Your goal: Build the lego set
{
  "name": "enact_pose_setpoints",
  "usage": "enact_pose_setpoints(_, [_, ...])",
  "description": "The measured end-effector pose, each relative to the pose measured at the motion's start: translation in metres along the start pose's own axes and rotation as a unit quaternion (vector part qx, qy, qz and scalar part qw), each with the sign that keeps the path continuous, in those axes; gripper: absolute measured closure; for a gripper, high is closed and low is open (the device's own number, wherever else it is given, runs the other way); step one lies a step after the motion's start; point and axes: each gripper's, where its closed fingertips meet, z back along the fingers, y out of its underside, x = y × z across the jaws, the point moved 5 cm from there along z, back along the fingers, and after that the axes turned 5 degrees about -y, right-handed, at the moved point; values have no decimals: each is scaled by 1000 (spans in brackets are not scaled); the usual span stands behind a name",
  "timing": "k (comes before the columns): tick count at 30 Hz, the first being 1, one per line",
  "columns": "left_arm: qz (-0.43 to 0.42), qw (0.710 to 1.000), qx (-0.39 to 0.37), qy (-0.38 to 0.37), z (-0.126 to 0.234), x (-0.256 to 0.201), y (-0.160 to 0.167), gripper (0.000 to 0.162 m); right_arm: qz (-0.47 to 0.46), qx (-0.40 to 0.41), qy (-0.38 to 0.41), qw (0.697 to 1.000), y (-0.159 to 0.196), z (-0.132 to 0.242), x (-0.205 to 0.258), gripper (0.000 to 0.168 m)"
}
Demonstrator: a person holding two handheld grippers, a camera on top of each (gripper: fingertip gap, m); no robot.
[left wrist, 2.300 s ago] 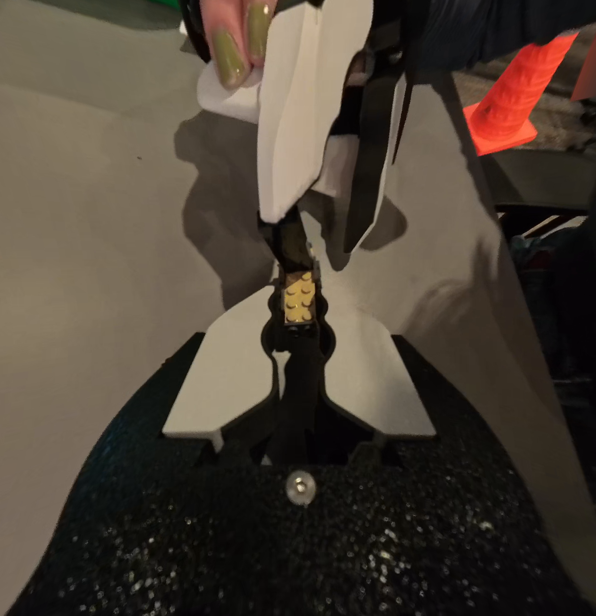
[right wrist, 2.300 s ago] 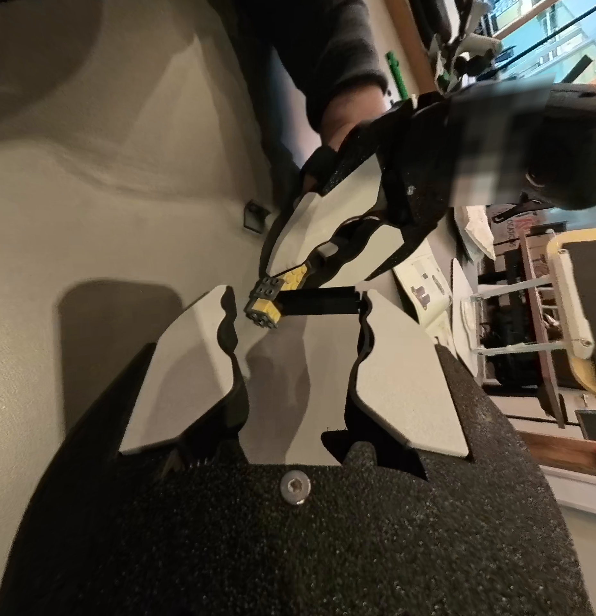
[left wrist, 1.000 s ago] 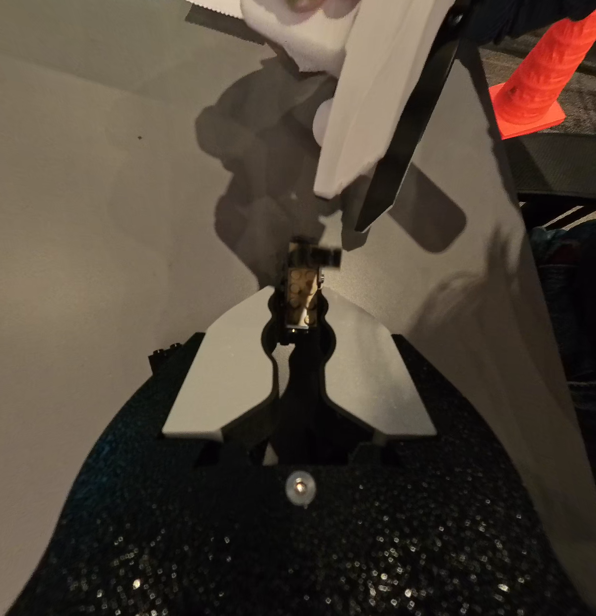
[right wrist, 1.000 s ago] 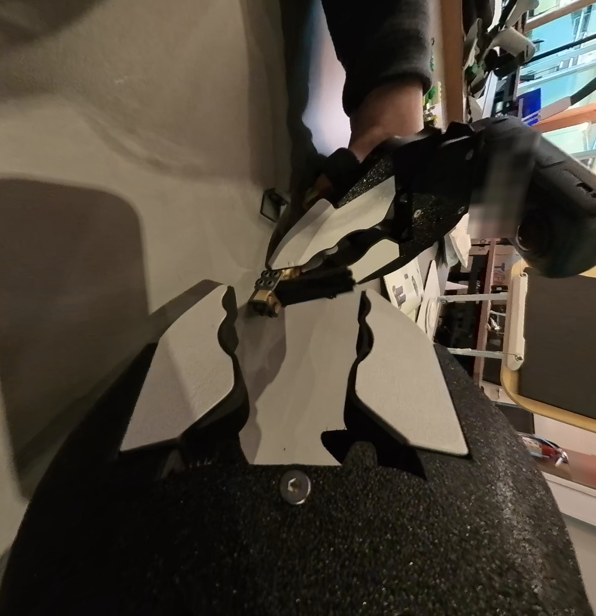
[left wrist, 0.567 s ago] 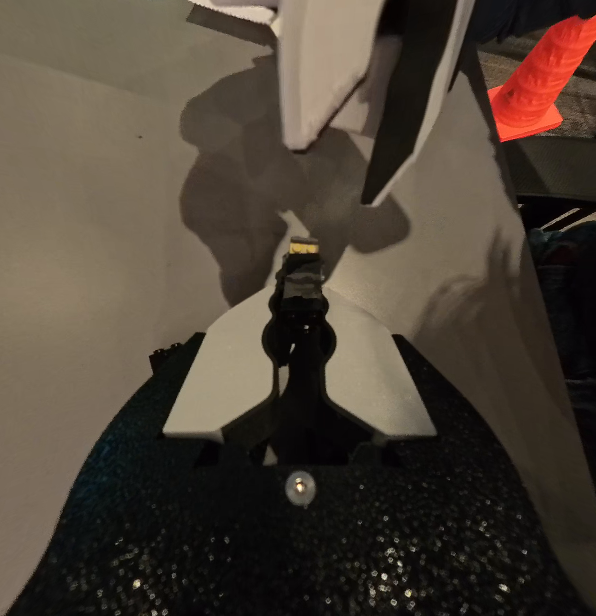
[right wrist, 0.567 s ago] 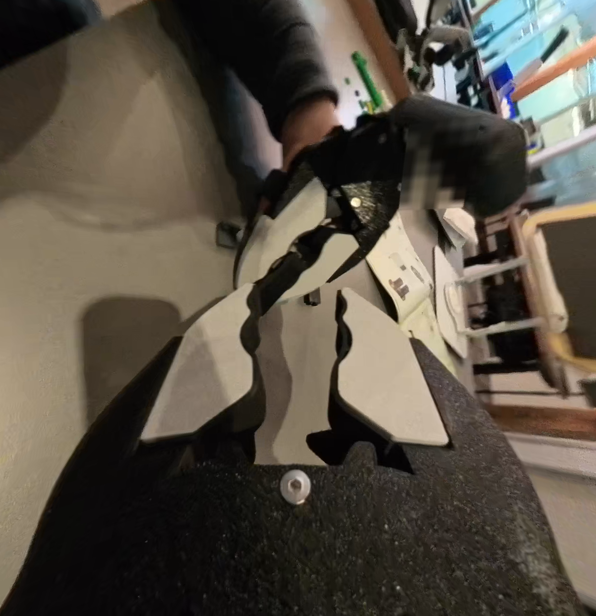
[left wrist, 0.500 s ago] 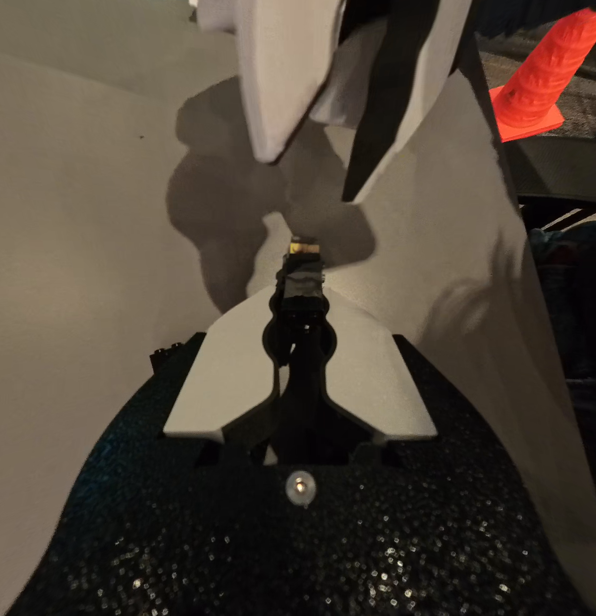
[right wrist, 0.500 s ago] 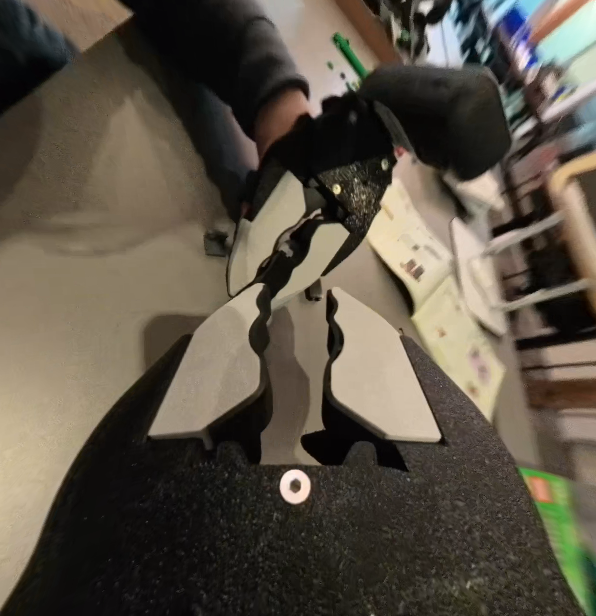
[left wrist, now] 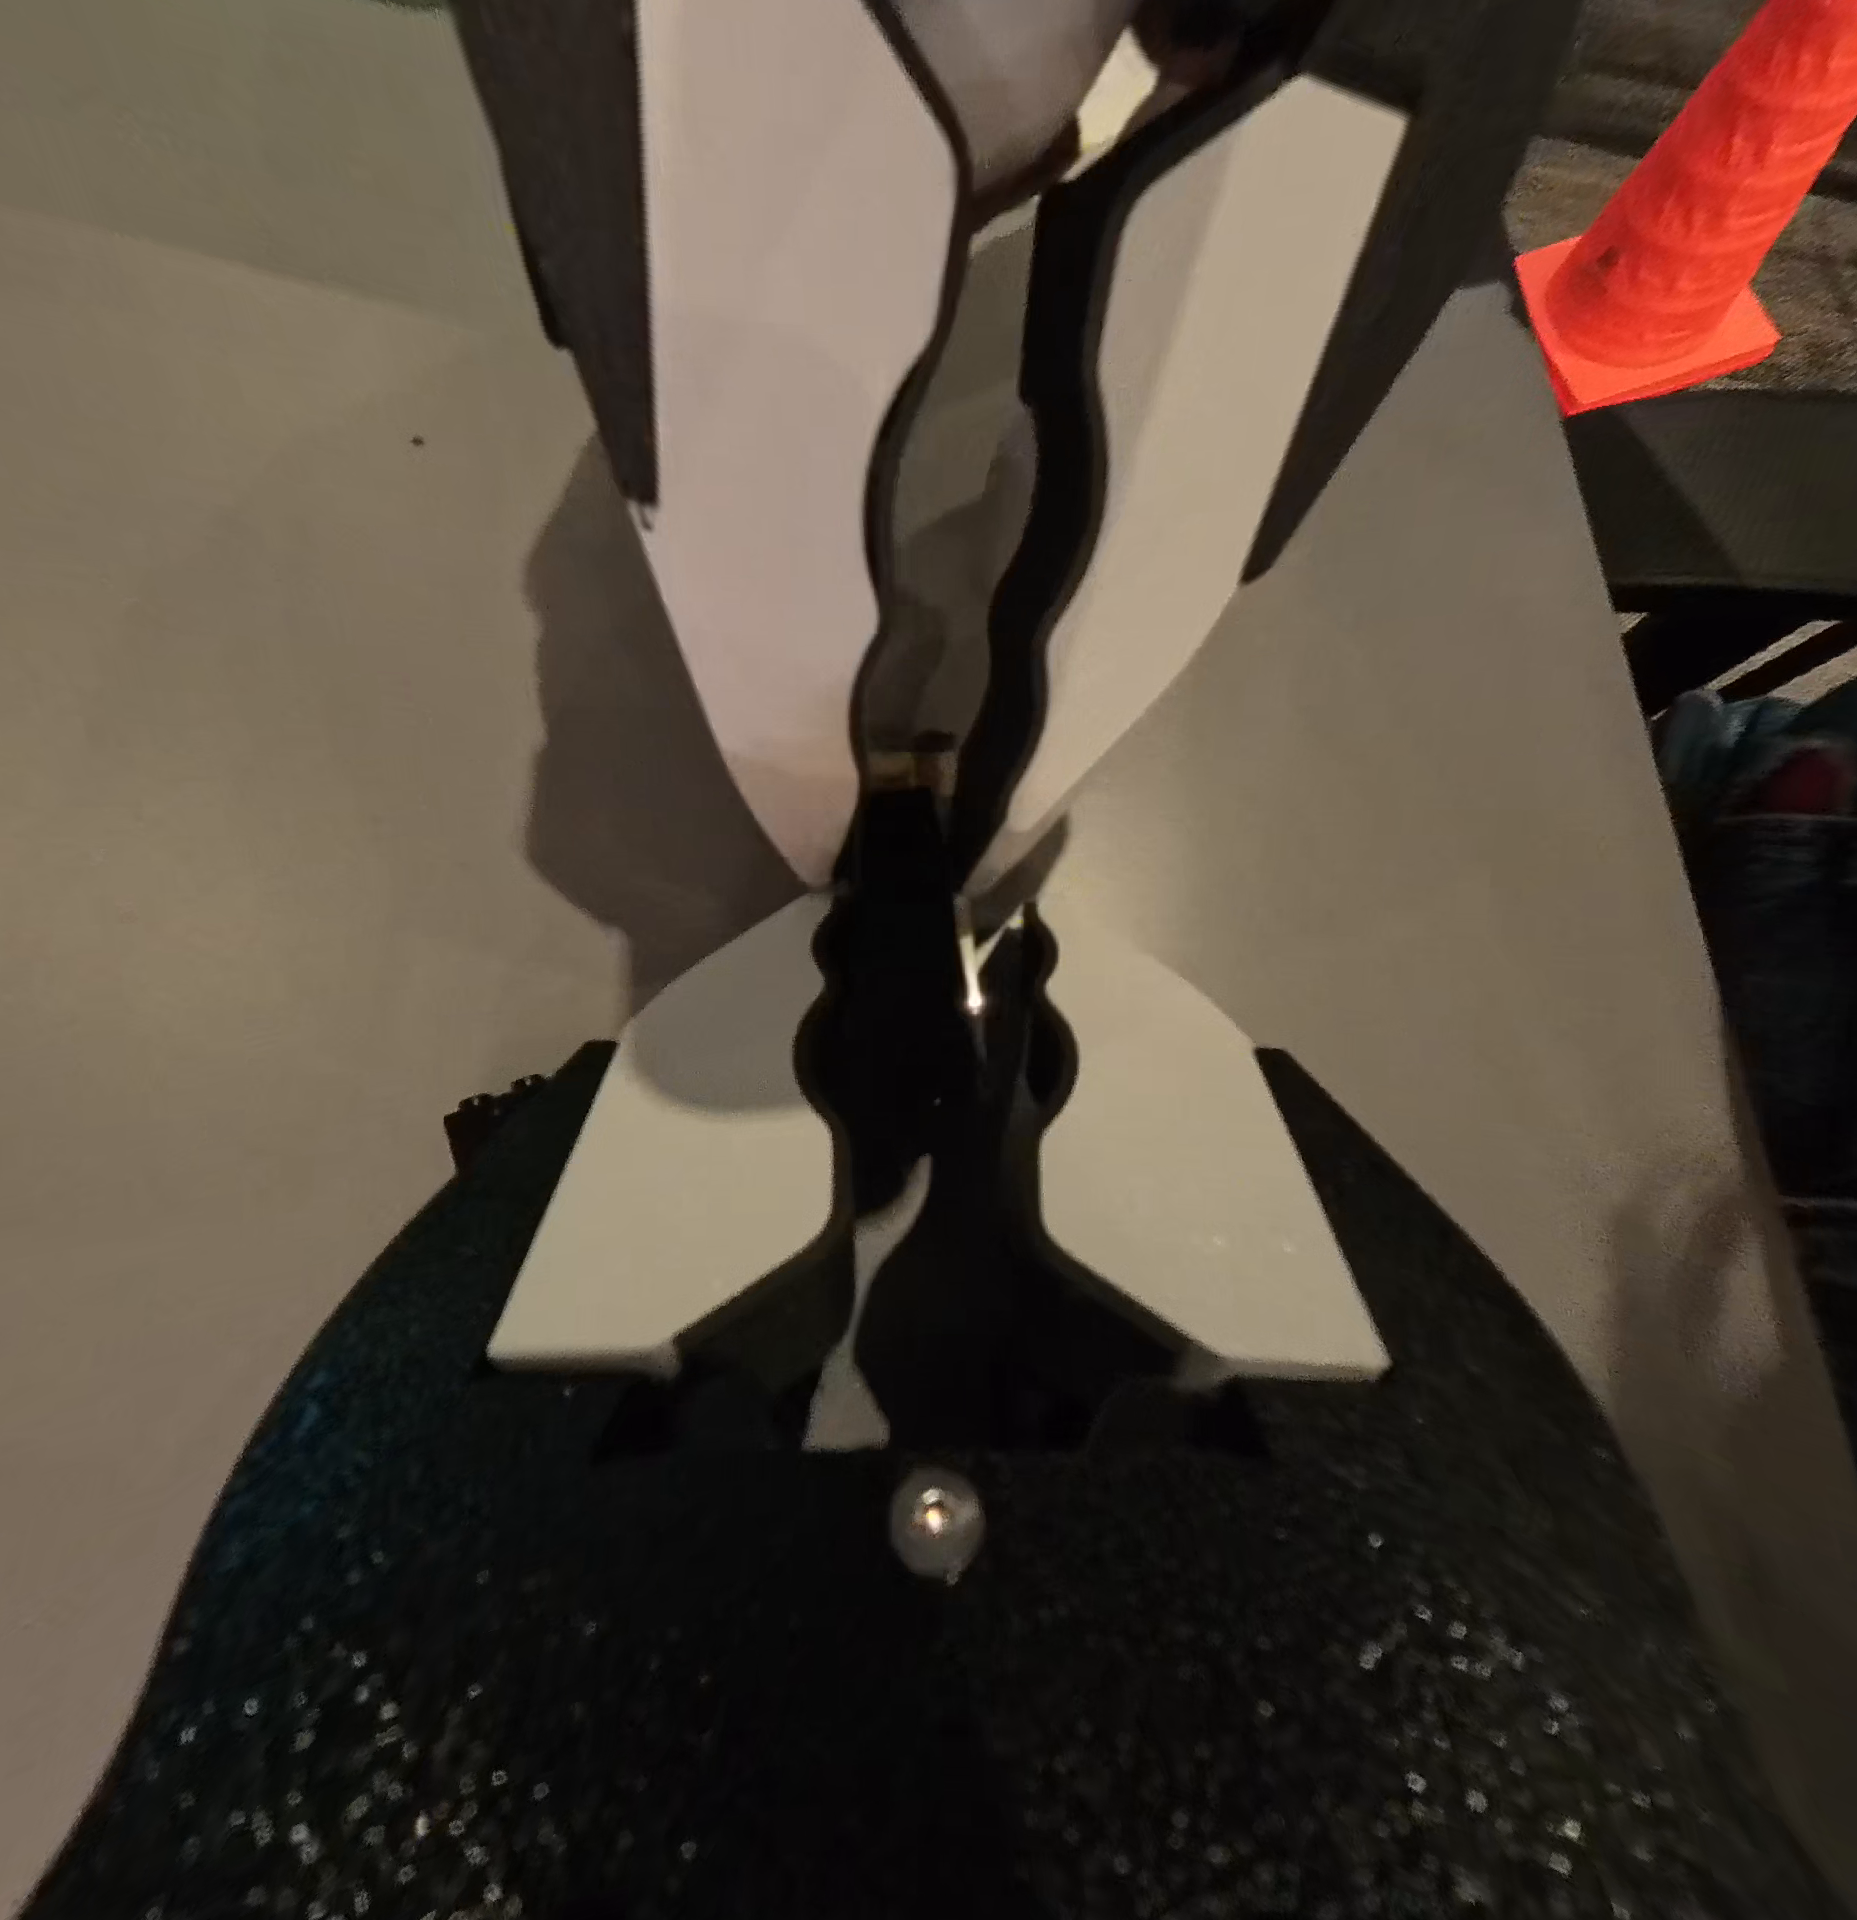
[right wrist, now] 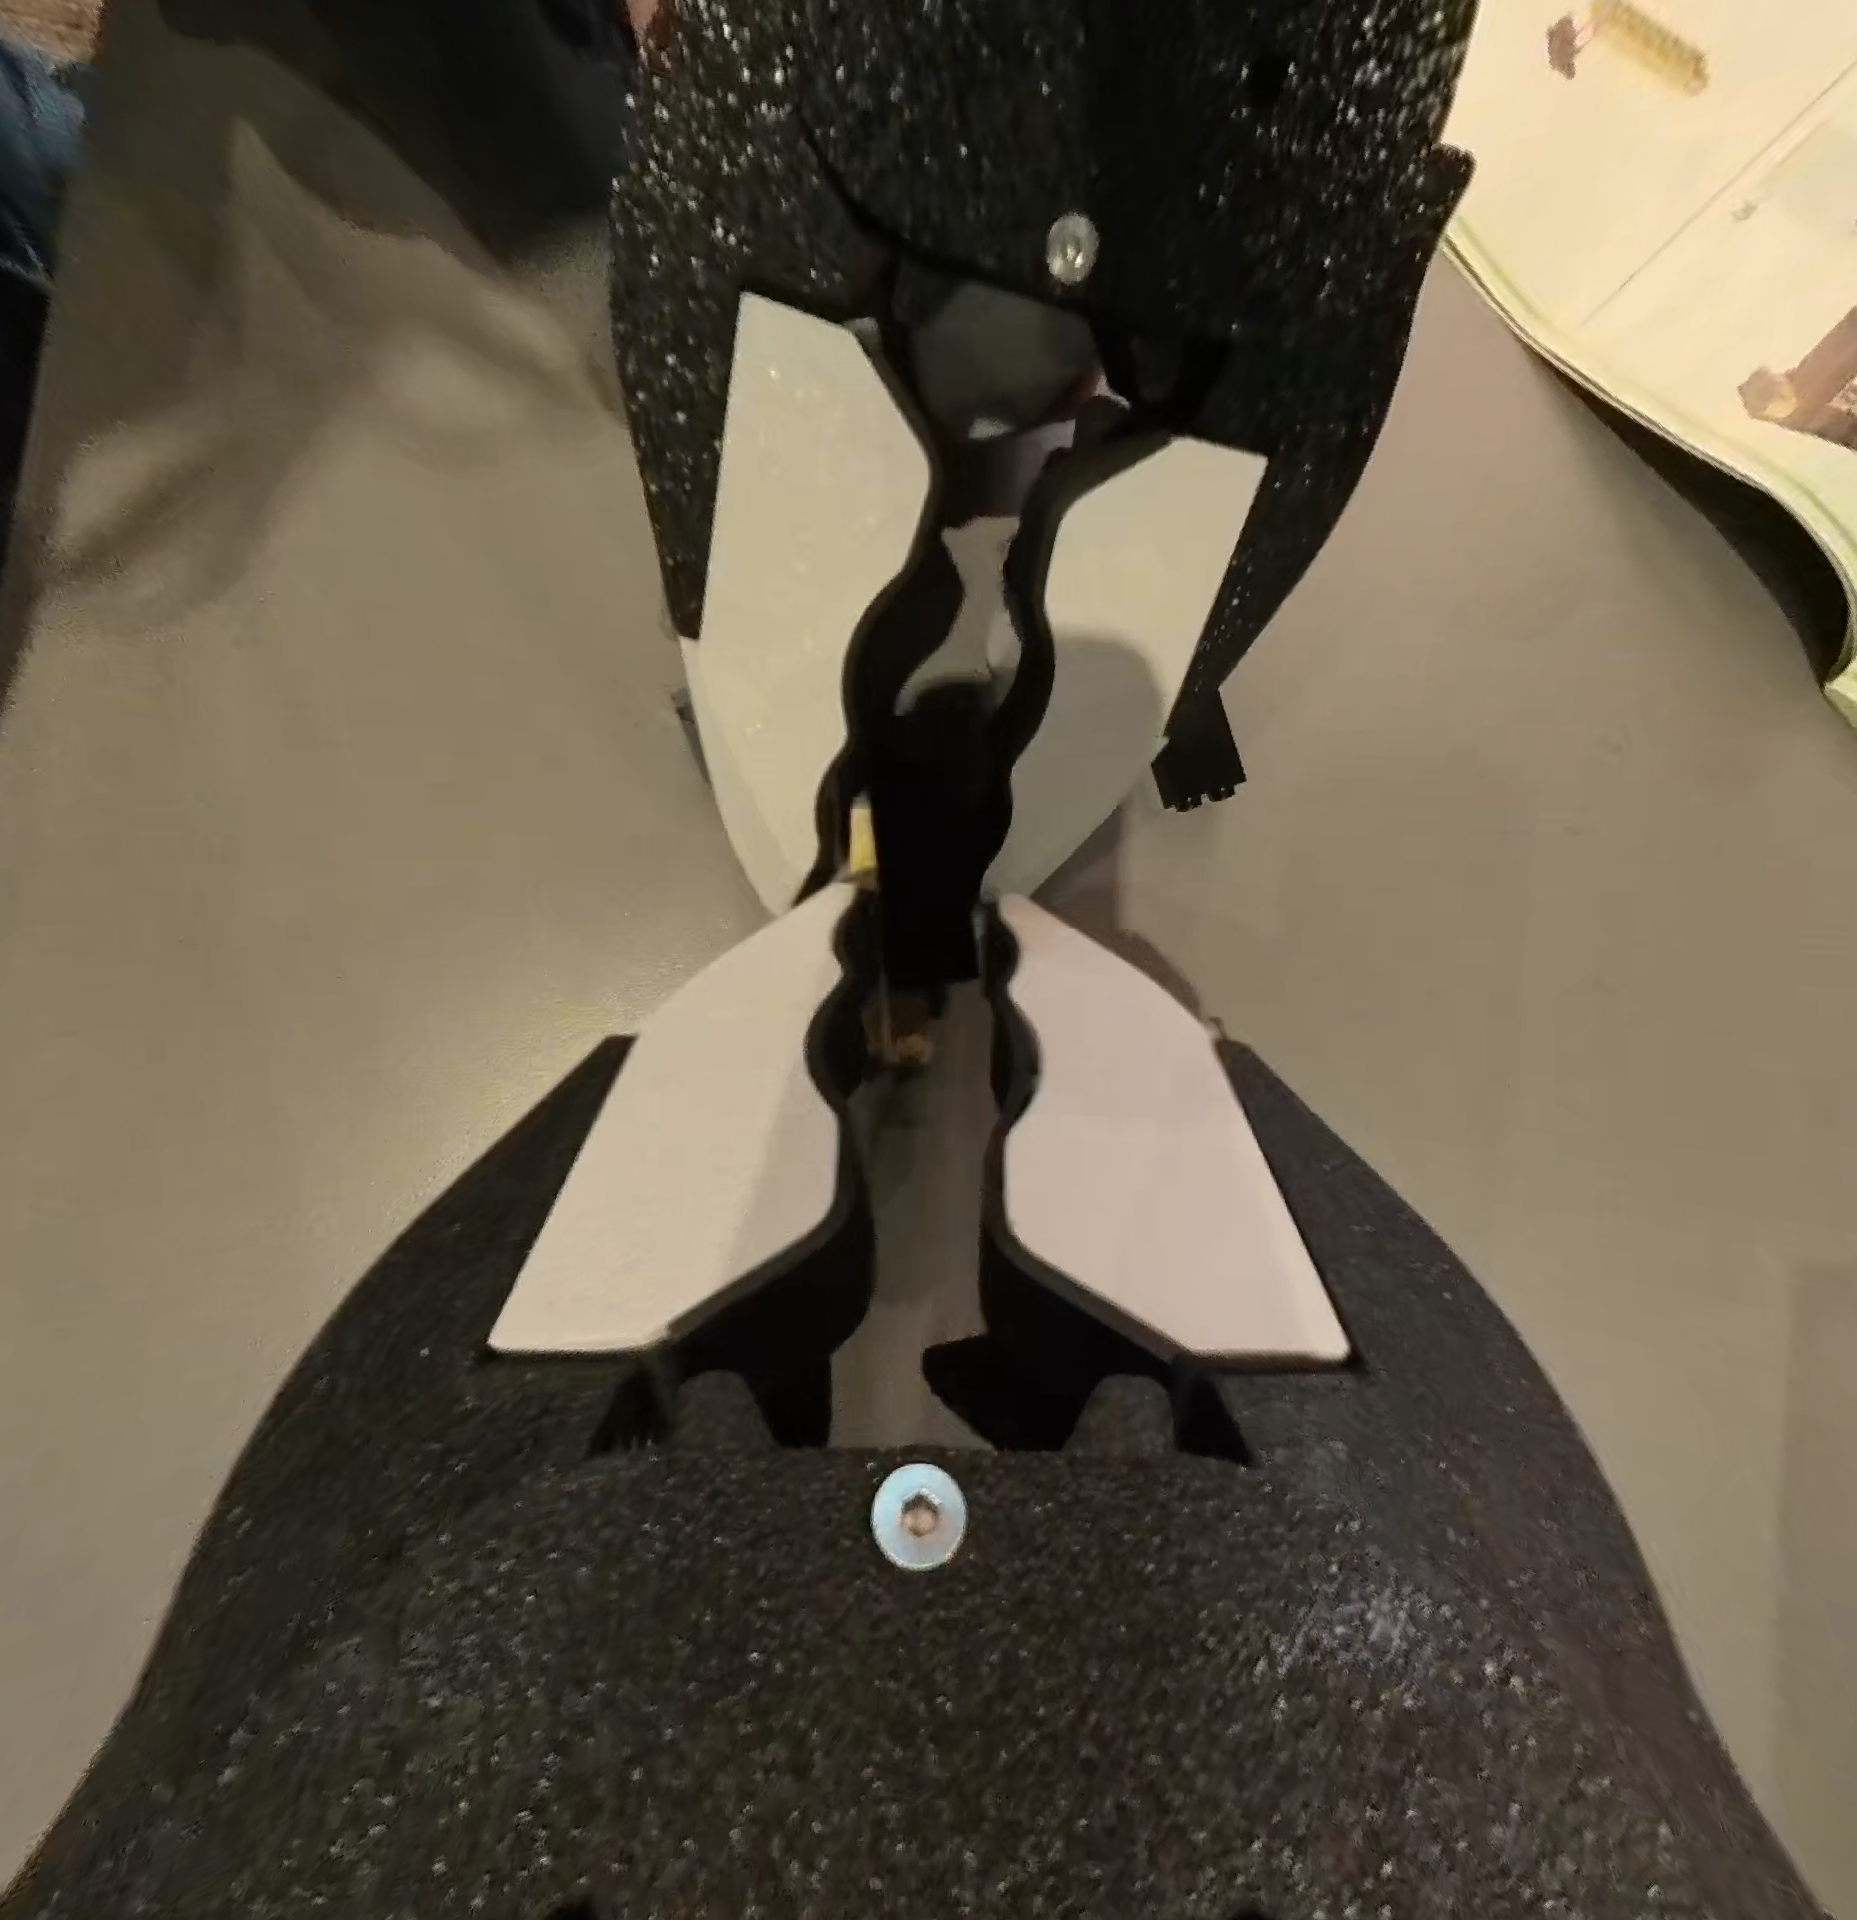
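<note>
Above the grey tabletop (left wrist: 228, 727), the two grippers now face each other tip to tip, where half a second ago they stood offset. The left gripper (left wrist: 919, 940) is clenched on the long black lego assembly with a yellow brick at its far end (left wrist: 898, 904). The right gripper (right wrist: 919, 935) has narrowed around that end; whether its fingers (right wrist: 695, 1164) bear on it cannot be told. Judged from this, a hand-over or press-fit is under way. An open pale-green instruction booklet (right wrist: 1682, 208) lies aside, and an orange cone (left wrist: 1693, 208) stands beyond; no legible brand or writing shows.
</note>
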Motion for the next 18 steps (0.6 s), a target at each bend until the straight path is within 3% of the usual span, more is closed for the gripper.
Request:
enact_pose_setpoints(7, [4,1000,-7,-2,16,3,5,105,-26,-34,42,998,-2,18,-13,152])
enact_pose_setpoints(12, [22,996,-76,-42,50,19,5,98,-82,0,95,992,24,21,-42,152])
enact_pose_setpoints(17, [55,984,-155,-66,73,34,13,91,-81,25,109,990,26,4,-50,151])
enact_pose_setpoints(18, [61,981,-171,-68,77,36,14,91,-75,25,116,990,23,3,-50,143])
